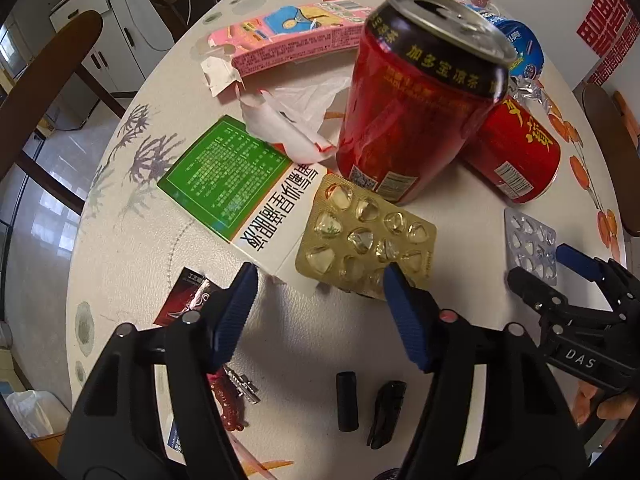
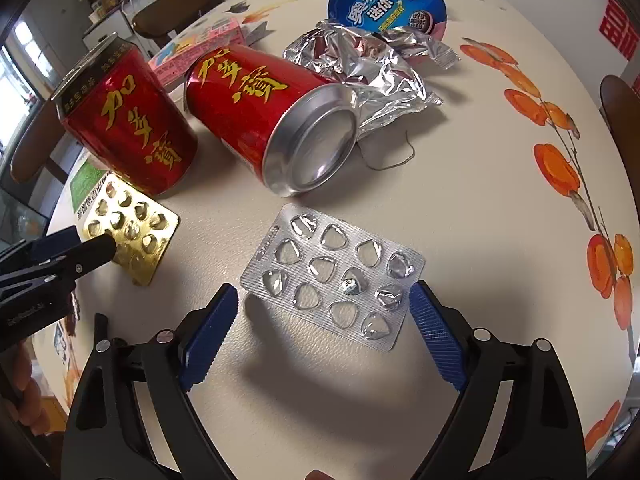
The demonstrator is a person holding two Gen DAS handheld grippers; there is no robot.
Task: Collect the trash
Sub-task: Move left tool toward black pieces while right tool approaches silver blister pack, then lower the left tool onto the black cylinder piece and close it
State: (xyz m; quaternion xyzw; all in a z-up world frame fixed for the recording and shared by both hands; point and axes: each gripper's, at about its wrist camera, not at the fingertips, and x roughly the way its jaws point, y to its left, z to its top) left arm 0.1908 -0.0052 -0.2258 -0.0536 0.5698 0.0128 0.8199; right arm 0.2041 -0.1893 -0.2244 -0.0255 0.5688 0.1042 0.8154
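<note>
- The left gripper (image 1: 320, 280) is hovering low over the round white bench (image 1: 132, 248) with its blue-padded jaws standing wide apart, holding nothing; the right pad is sitting at the near edge of the gold blister pack of emptied pill pockets (image 1: 366, 242).
- That gold pack is lying partly on the green-and-white medicine carton (image 1: 228, 184), just near of the upright red drink can (image 1: 416, 104).
- The right gripper (image 2: 326, 304) is also hanging with jaws spread, gripping nothing, straddling the near end of the silver blister pack (image 2: 334, 276) (its pockets are looking emptied), which is lying flat on the bench.
- Far of the silver pack, a second red can (image 2: 264, 112) is lying on its side beside the upright one, its silver base facing the camera.
- Crumpled silver foil wrapping (image 2: 368, 64) is lying far of the toppled can, with a blue round biscuit-tub lid (image 2: 386, 0) beyond it.
- A pink flattened carton (image 1: 280, 40) and torn white paper (image 1: 292, 116) are lying at the far left.
- Two small black pieces (image 1: 346, 400) are resting near the left gripper.
</note>
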